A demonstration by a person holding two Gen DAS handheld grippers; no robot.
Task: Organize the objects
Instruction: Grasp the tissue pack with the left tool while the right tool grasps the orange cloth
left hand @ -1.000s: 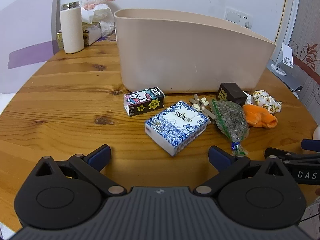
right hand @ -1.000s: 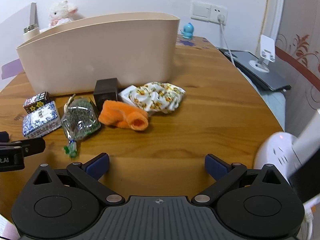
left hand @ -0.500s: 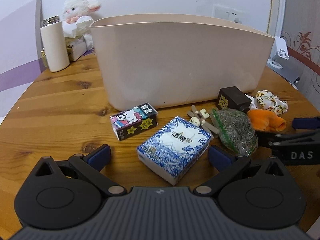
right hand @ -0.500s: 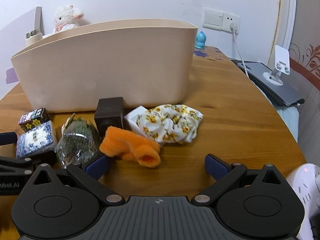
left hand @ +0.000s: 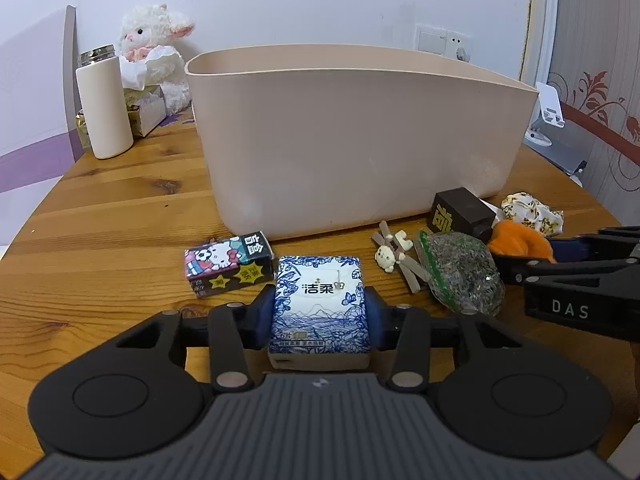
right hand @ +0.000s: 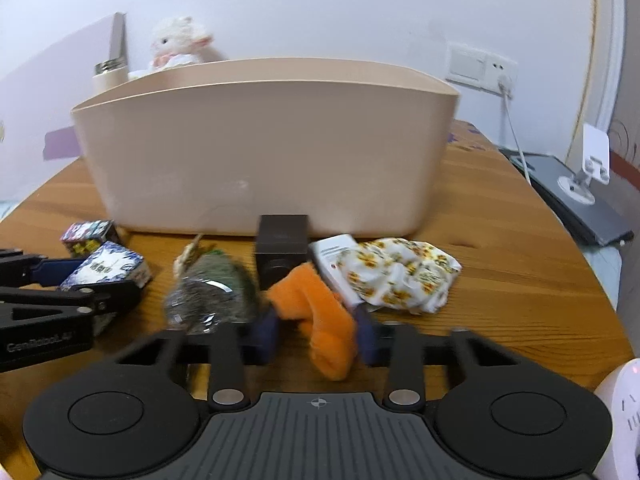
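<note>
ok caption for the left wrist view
Left gripper shut on a tissue pack in front of the beige bin.

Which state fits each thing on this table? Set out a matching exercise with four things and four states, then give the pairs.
Things:
1. tissue pack
2. orange cloth
3. dark cube box
4. beige bin

States:
A. stands open-topped behind the clutter
B. clamped in the left gripper
C. sits on the table against the bin
D. pinched in the right gripper

Pairs: 1-B, 2-D, 3-C, 4-A
</note>
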